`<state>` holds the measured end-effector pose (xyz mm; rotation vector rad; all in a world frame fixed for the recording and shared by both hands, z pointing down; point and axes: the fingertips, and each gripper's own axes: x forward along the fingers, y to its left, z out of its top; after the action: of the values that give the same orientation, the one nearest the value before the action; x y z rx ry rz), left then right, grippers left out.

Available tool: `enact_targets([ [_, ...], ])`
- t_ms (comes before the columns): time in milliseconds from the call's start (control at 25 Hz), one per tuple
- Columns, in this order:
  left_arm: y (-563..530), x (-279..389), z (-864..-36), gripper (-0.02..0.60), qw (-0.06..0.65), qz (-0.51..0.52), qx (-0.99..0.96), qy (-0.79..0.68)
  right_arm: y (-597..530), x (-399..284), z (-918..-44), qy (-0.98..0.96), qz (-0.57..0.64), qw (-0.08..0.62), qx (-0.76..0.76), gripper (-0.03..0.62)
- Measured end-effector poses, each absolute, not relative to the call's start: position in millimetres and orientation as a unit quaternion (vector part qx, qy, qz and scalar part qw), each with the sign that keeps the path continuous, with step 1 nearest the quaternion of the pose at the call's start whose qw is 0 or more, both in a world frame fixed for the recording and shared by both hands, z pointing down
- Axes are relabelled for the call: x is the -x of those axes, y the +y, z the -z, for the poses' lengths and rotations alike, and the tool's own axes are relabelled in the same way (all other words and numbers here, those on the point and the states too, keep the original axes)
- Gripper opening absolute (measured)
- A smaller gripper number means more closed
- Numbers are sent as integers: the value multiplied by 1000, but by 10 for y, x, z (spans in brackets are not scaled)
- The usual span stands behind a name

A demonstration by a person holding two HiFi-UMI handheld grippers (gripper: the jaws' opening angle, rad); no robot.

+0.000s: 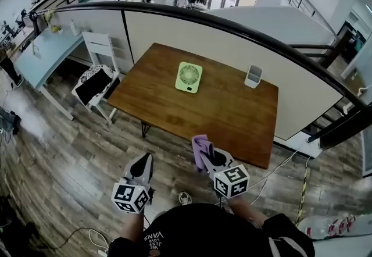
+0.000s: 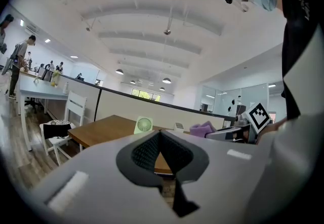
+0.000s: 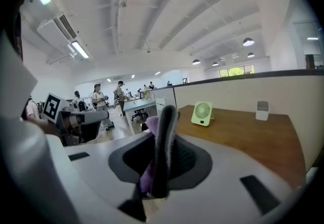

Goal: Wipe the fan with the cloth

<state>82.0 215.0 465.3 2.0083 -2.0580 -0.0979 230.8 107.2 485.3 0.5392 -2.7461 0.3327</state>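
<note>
The fan (image 1: pixel 189 77), pale green and square, stands on the wooden worktop (image 1: pixel 174 111) toward its far side, well apart from both tools. A white container (image 1: pixel 253 76) sits to the fan's right near the partition. The purple cloth (image 1: pixel 201 150) is clamped between the jaws of the right hand-held gripper (image 1: pixel 207 156), off the worktop's near edge and above the floor. The left hand-held gripper (image 1: pixel 144 163) is alongside, jaws closed together on nothing. Each tool carries a cube with black-and-white square markers. The only readable print is on the person's black top (image 1: pixel 197 232): the word "VANS", seen upside down. A white chair (image 1: pixel 100 46) stands at the worktop's left end.
</note>
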Motion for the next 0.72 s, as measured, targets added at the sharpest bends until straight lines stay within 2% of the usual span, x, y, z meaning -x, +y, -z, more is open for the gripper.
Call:
enact_targets([
  [360, 1969, -557, -4773, 12, 149, 31, -681, -716, 824, -2103, -4991, -958, -139, 168, -188, 84],
  [720, 1714, 83, -4700, 12, 158, 33, -729, -665, 700, -1492, -4898, -943, -150, 164, -245, 84],
])
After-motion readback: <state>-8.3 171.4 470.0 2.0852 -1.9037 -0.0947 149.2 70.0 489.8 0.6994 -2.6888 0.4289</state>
